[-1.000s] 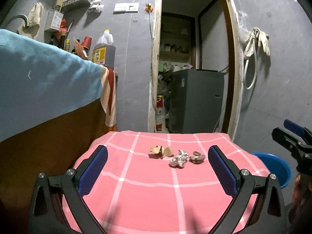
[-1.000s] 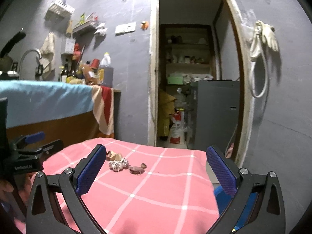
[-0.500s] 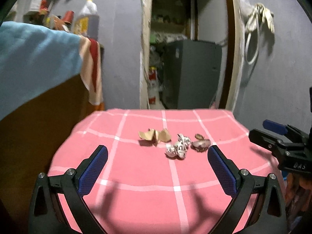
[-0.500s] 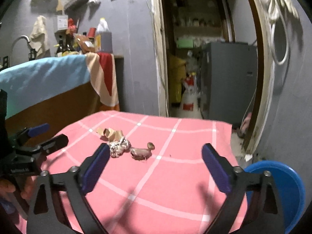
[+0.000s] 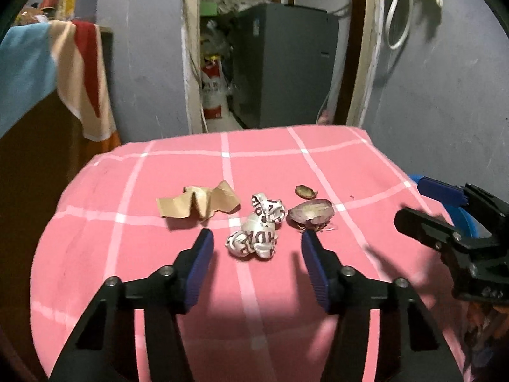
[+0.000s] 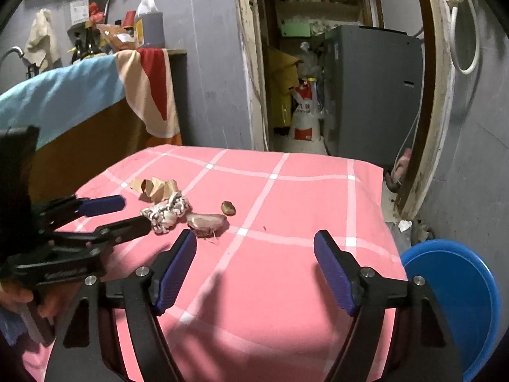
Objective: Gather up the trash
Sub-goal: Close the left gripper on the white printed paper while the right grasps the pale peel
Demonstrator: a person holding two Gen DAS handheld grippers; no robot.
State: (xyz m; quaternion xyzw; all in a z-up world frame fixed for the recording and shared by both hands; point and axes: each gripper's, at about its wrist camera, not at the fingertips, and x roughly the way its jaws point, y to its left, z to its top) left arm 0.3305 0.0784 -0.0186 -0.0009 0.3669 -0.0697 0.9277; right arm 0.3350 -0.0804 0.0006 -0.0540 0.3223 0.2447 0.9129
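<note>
Grippers first. Left gripper (image 5: 256, 238) is tilted down toward the table, jaws partly apart and just been closing; the crumpled printed wrapper (image 5: 256, 234) lies just ahead of the blue pads (image 5: 198, 267), roughly centred between the tips, not pinched. In the right wrist view the same gripper (image 6: 127, 213) comes in from the left edge, tips right at the wrapper (image 6: 167, 211), a hand (image 6: 22, 296) gripping its handle low in the corner.

Right gripper (image 6: 254, 242) also angled down, jaws wider than the left's and just been closing, nothing between them but cloth. Its left pad (image 6: 176, 270) sits just short of the onion peel (image 6: 206, 221). From the left wrist view it shows at the right edge (image 5: 410, 205), pointing in toward the trash.

Trash is clustered mid-table on the pink checked cloth (image 5: 127, 254): folded brown paper (image 5: 197, 203) left, wrapper in the middle, onion peel (image 5: 311, 213) right, small brown scrap (image 5: 305, 191) just behind the peel. Wrapper and peel near-touching.

Blue tub (image 6: 455, 305) stands on the floor beside the table's right side. Grey cabinet (image 6: 375, 92) visible through the doorway behind.
</note>
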